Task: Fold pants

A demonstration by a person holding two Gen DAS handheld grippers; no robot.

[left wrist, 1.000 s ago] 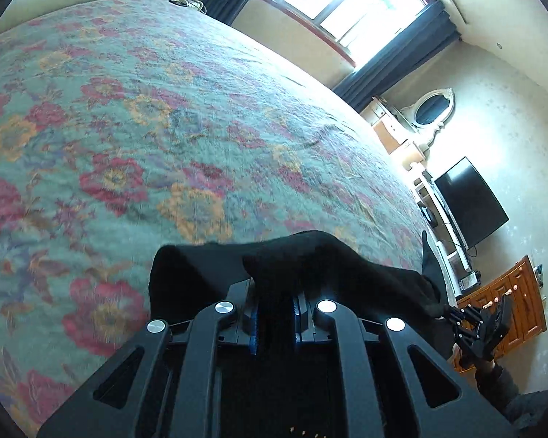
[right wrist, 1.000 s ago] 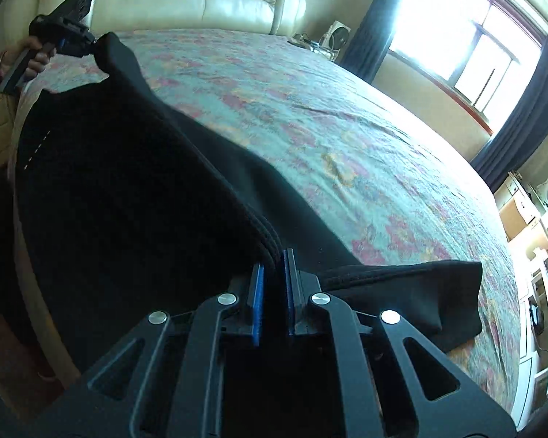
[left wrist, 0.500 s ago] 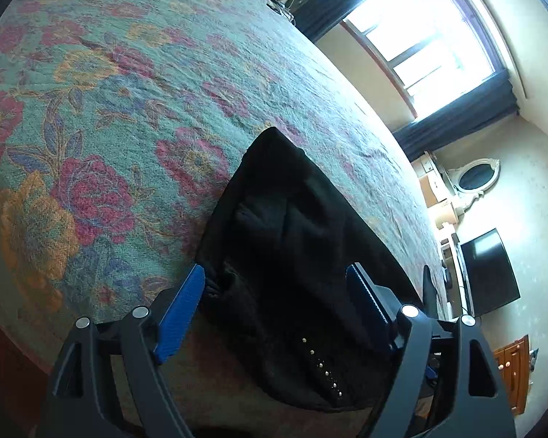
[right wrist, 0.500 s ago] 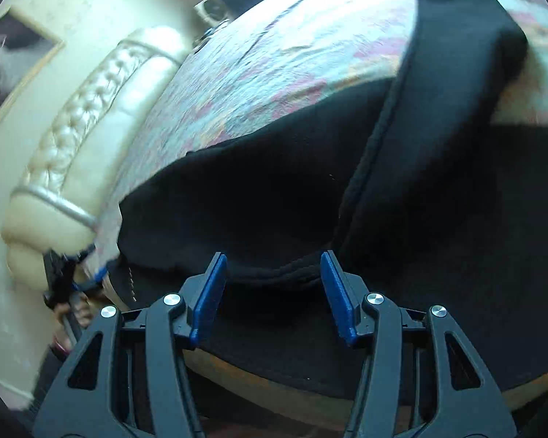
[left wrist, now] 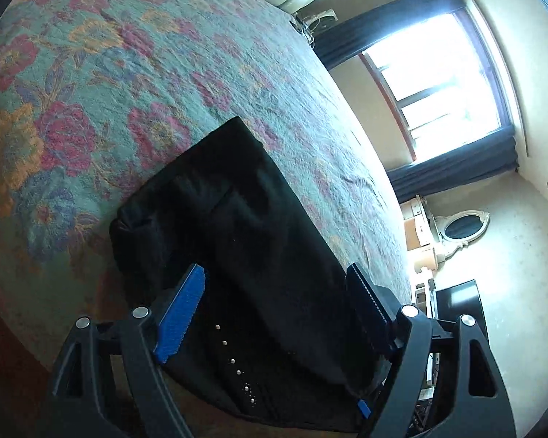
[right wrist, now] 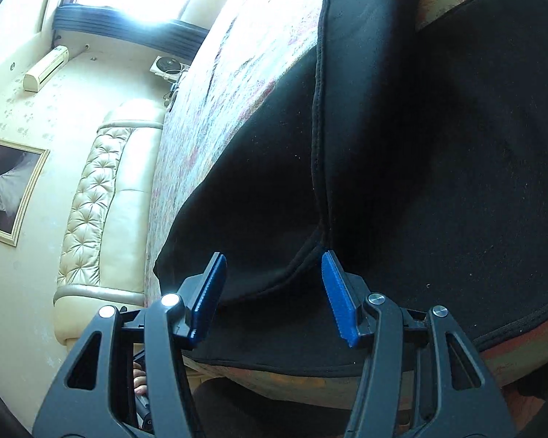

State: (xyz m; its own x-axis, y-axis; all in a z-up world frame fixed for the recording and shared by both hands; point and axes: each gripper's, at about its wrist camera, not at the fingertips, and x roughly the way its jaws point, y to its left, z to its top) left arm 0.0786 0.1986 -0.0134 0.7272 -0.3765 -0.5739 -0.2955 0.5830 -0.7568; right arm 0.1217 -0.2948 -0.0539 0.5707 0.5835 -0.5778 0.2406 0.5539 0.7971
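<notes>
Left wrist view, starting at the left of the frame: the floral bedspread (left wrist: pixel 91 84) fills the upper left, and the black pants (left wrist: pixel 244 241) lie flat on it, running from the centre down to the bottom edge. The left gripper (left wrist: pixel 274 314) hangs over them with its 2 blue pads spread wide, nothing pinched, cloth showing in the gap but untouched. A row of small metal studs (left wrist: pixel 233 361) runs down the fabric between the fingers. Further right, a bright window (left wrist: pixel 438 87) and an oval mirror (left wrist: pixel 460 226).

Right wrist view, again from the left: a tufted cream headboard (right wrist: pixel 95 197), then the pants (right wrist: pixel 402 182) covering the centre and right. The right gripper (right wrist: pixel 274 292) has its pads parted, gripping nothing, with a folded corner and its stitched hem (right wrist: pixel 316 168) lying just ahead, right in the gap.

My read: the long axis of the pants runs from 1 gripper to the other, so each sits at 1 end, and the right one looks nearer to a graspable edge.

No brand, label or writing is readable
</notes>
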